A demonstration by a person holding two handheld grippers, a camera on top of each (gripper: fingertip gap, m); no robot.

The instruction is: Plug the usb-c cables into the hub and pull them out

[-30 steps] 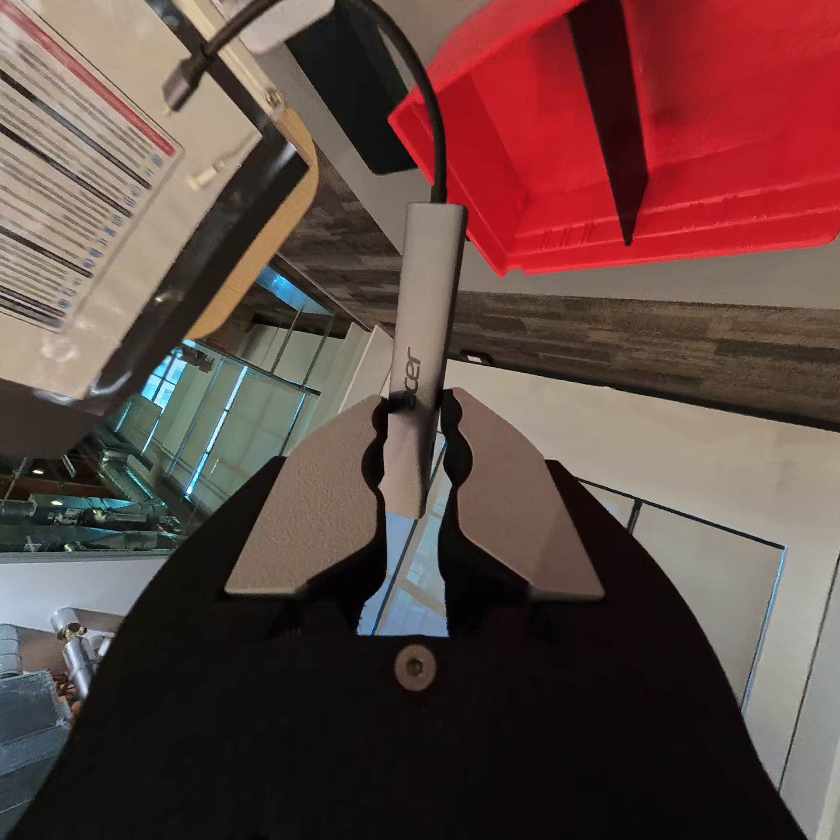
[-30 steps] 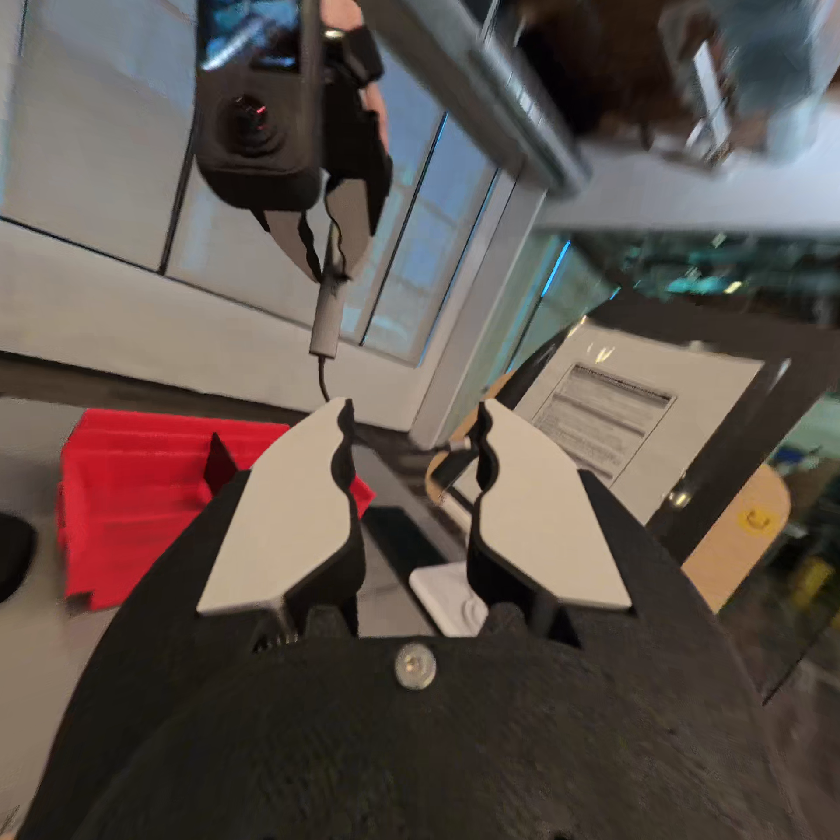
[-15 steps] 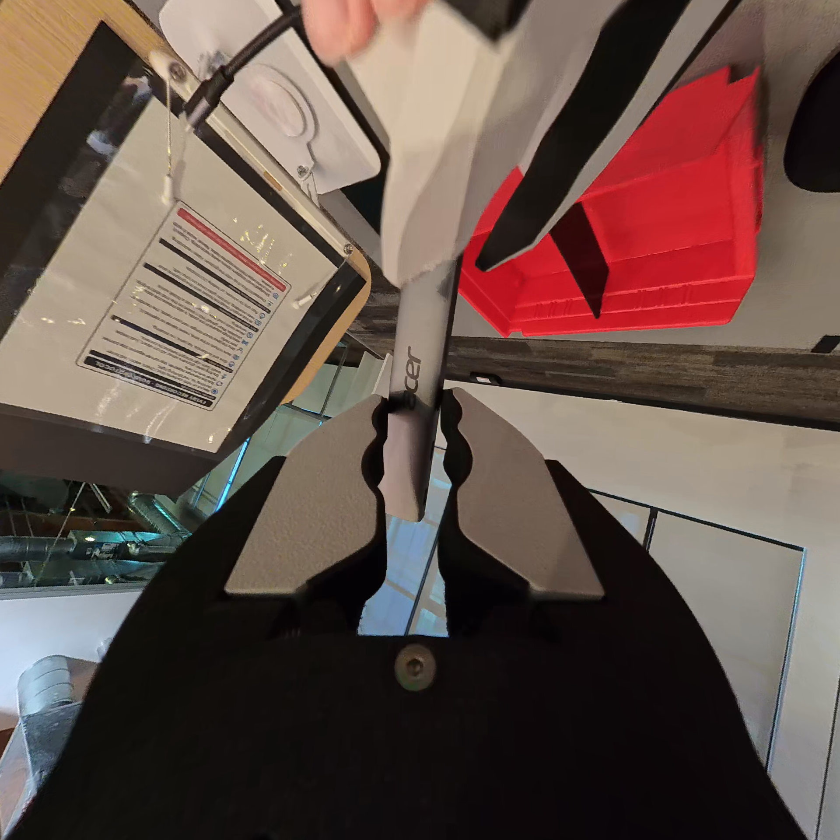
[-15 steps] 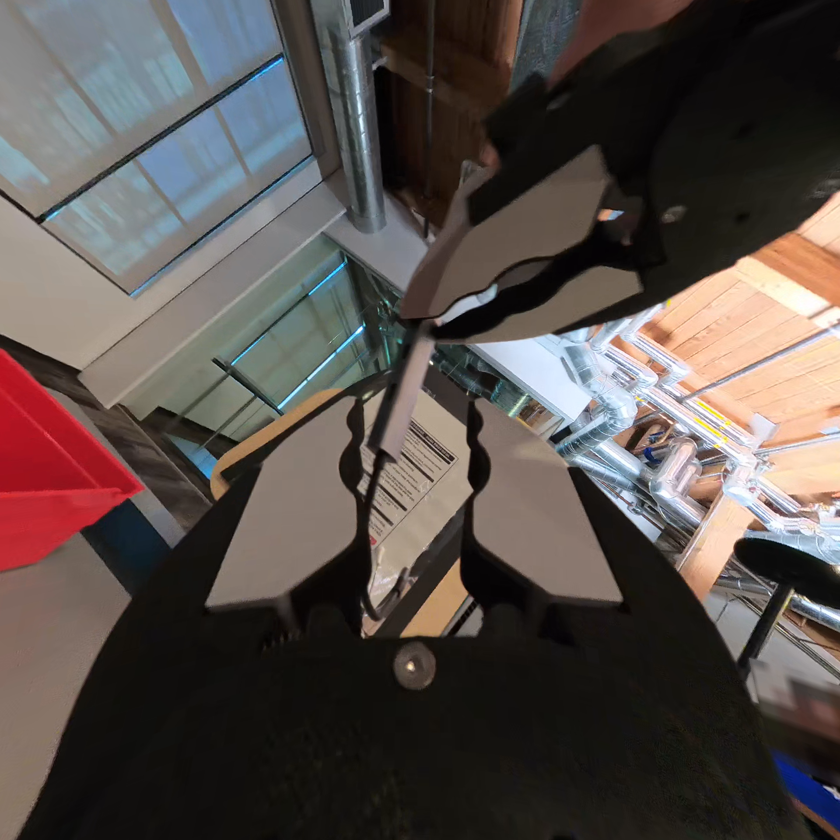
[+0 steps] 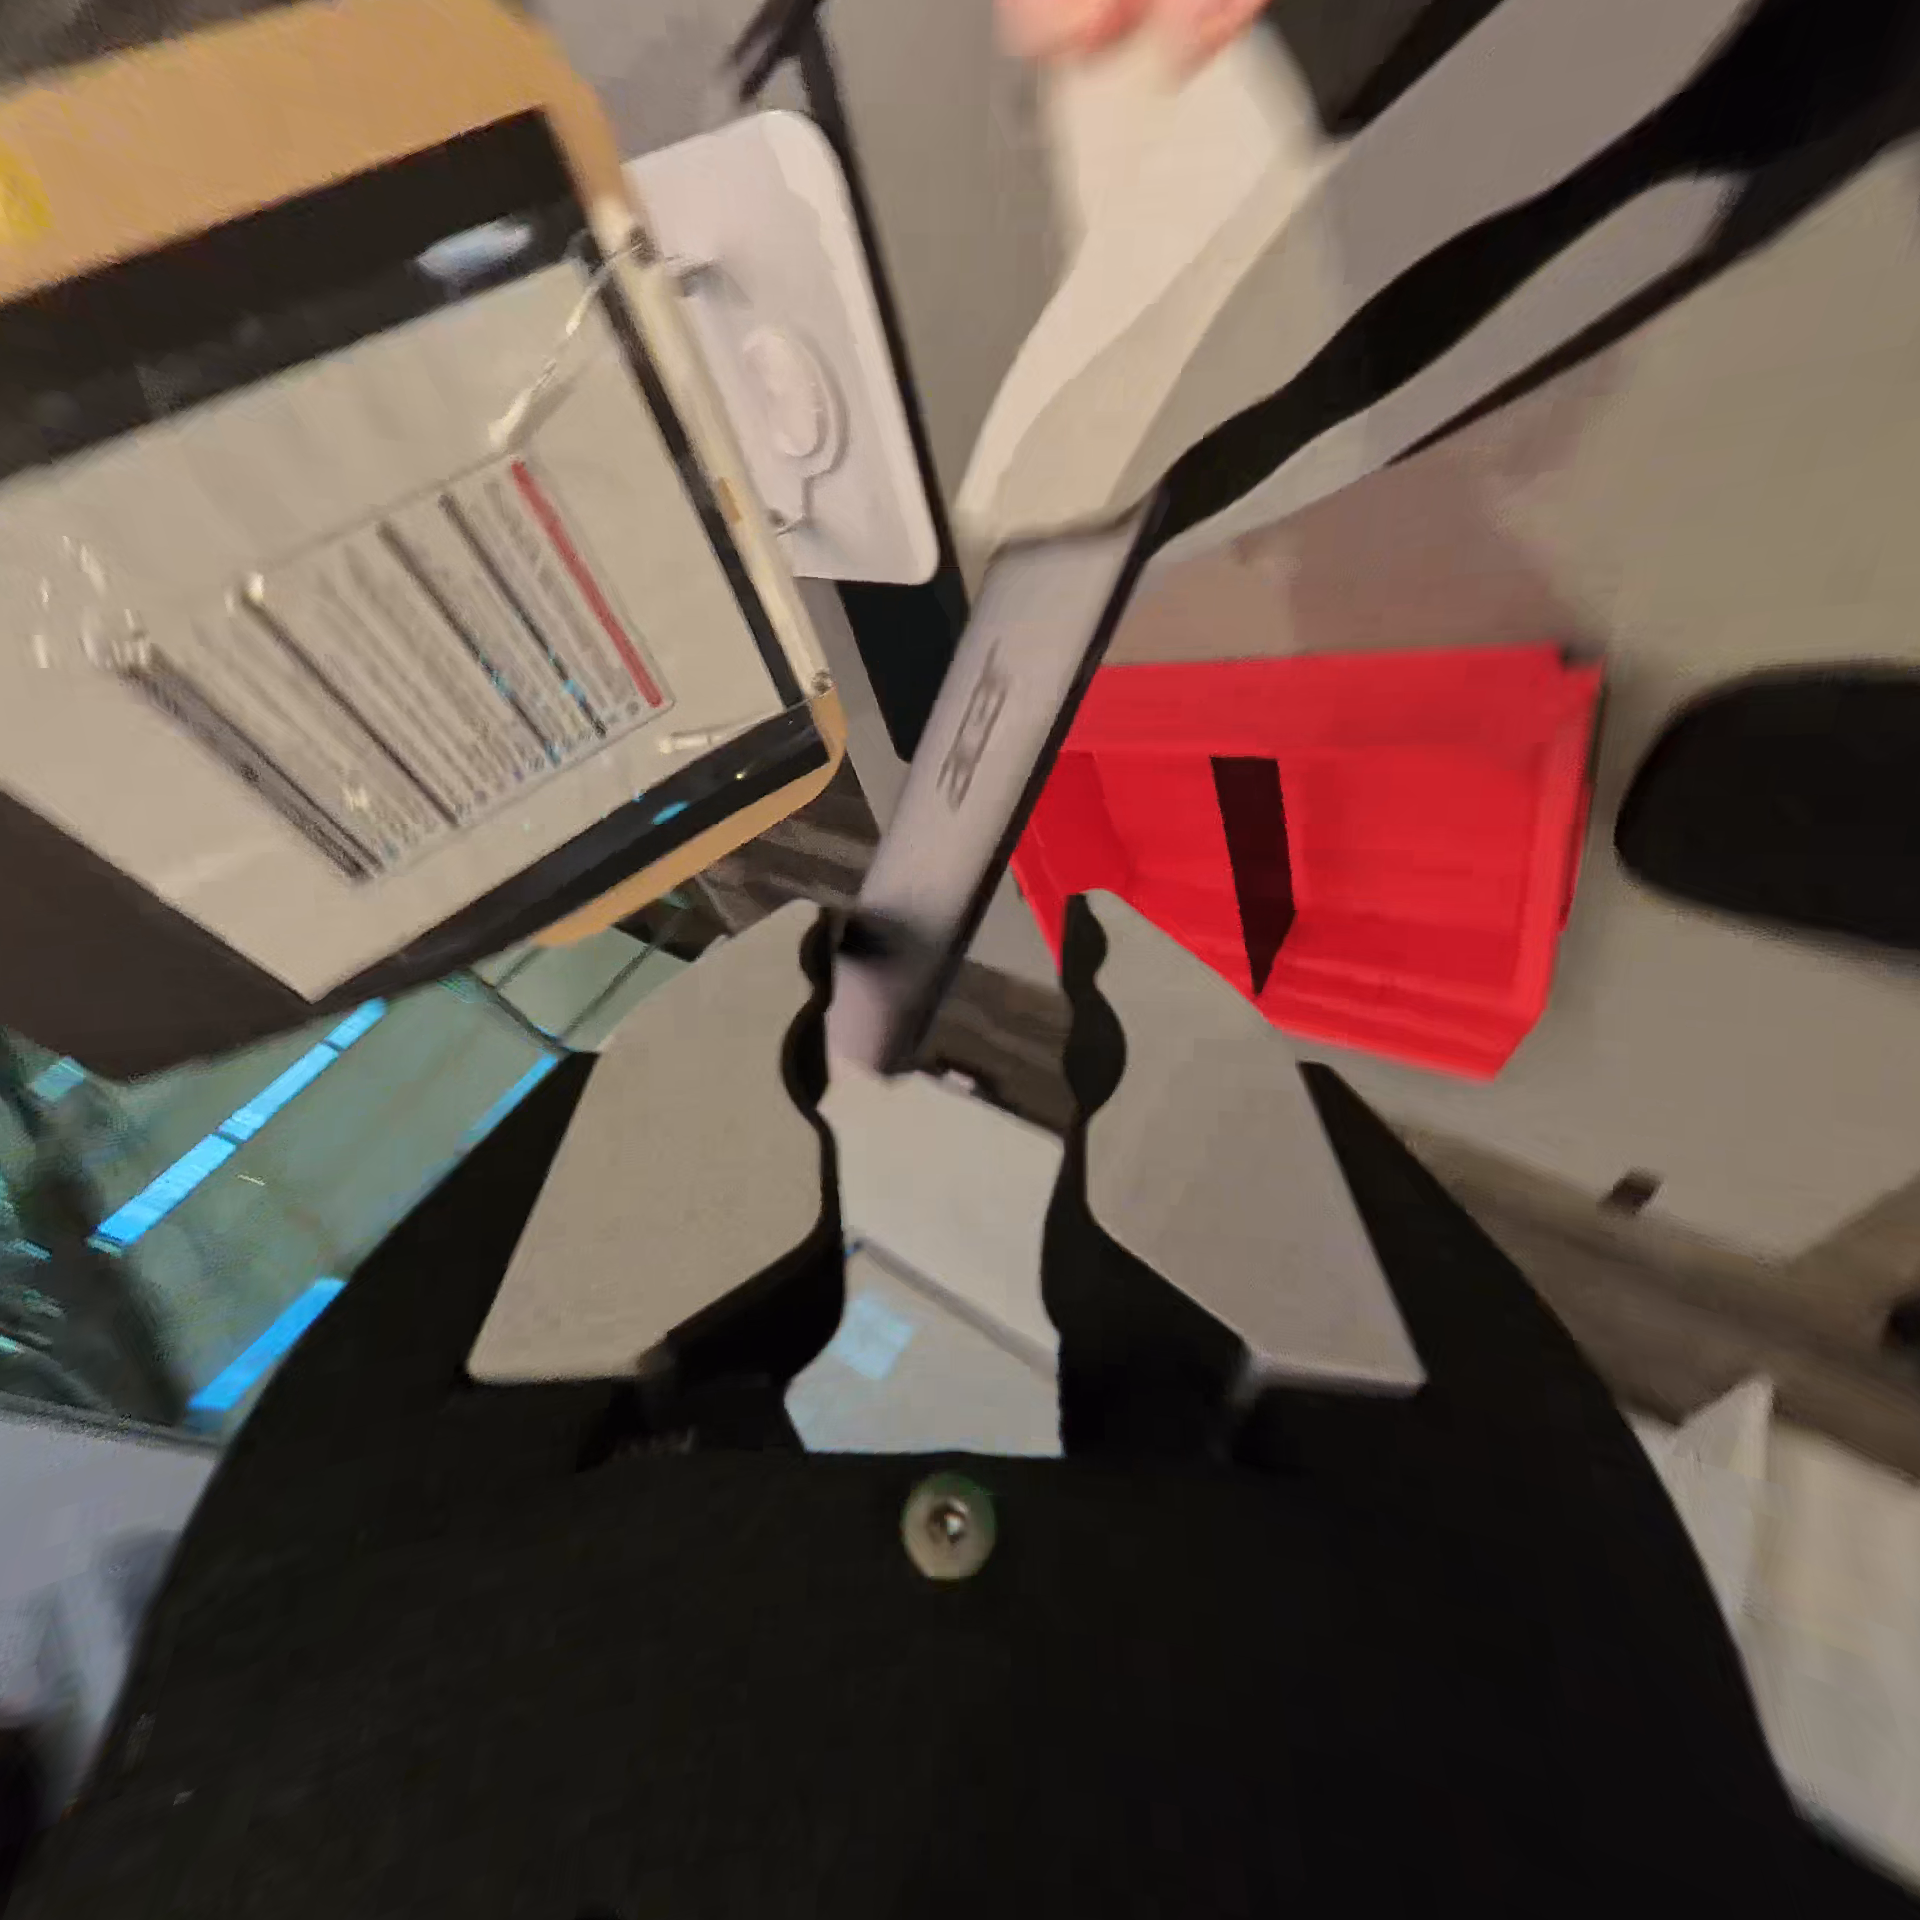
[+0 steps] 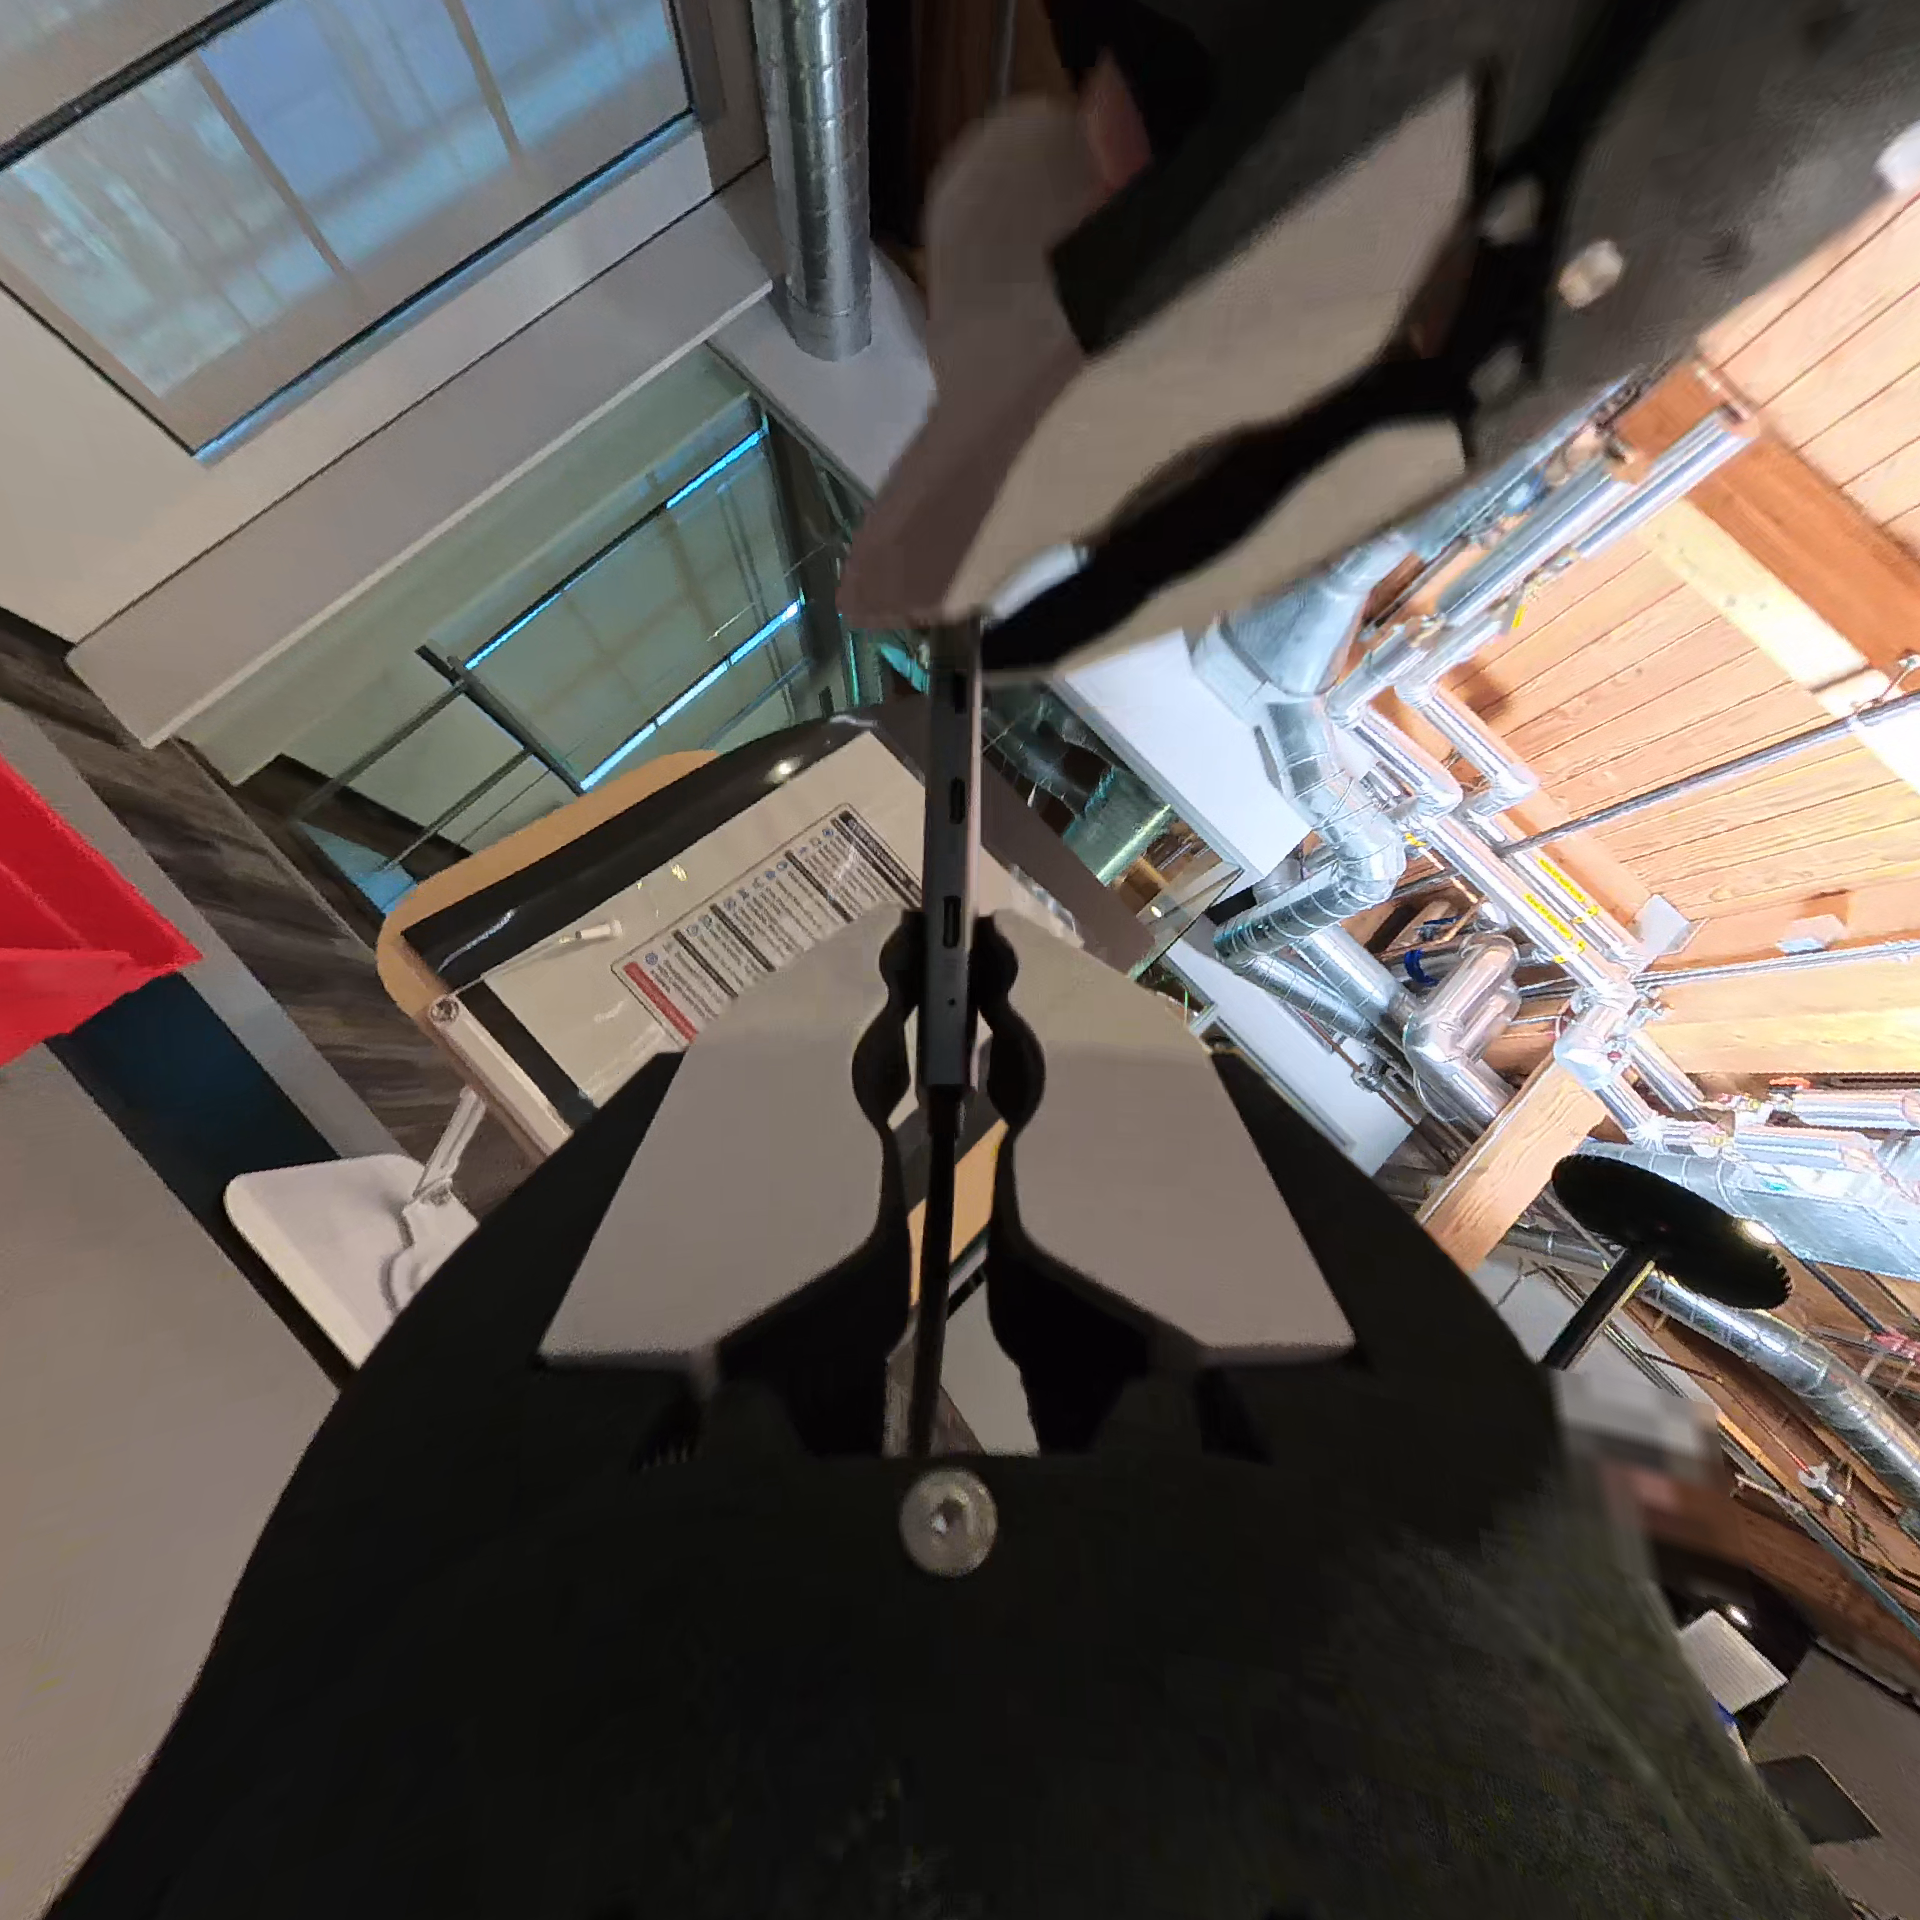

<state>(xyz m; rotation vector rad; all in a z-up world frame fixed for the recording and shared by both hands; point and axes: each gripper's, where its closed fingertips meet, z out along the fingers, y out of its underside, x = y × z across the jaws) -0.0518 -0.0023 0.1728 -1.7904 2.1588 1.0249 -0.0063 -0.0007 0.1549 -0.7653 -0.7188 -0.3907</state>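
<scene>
A slim grey usb-c hub [image 5: 977, 748] hangs in the air between my two grippers. In the left wrist view my left gripper [image 5: 945, 935] is open. The hub's near end lies tilted between its fingers, against the left one. My right gripper [image 5: 1081, 520] comes in from the top and clamps the hub's far end. In the right wrist view my right gripper [image 6: 948, 935] is shut on the hub [image 6: 954, 810], seen edge-on with its ports showing. Its black cable [image 6: 935, 1247] runs back between the fingers. The left gripper [image 6: 914, 613] is at the hub's other end.
A red bin [image 5: 1403, 831] with a black divider sits on the grey table [image 5: 1558, 1039]. A white flat pad [image 5: 810, 364] lies beside a framed sign panel [image 5: 364, 571]. A black round object [image 5: 1787, 810] is at the right. A black stool [image 6: 1662, 1236] stands farther off. The grippers' ends are close to 6 centimetres from one another.
My left gripper has opened and the hub now sits tilted and loose between its fingers. My right gripper has closed on the hub's cable end. Both views have swung.
</scene>
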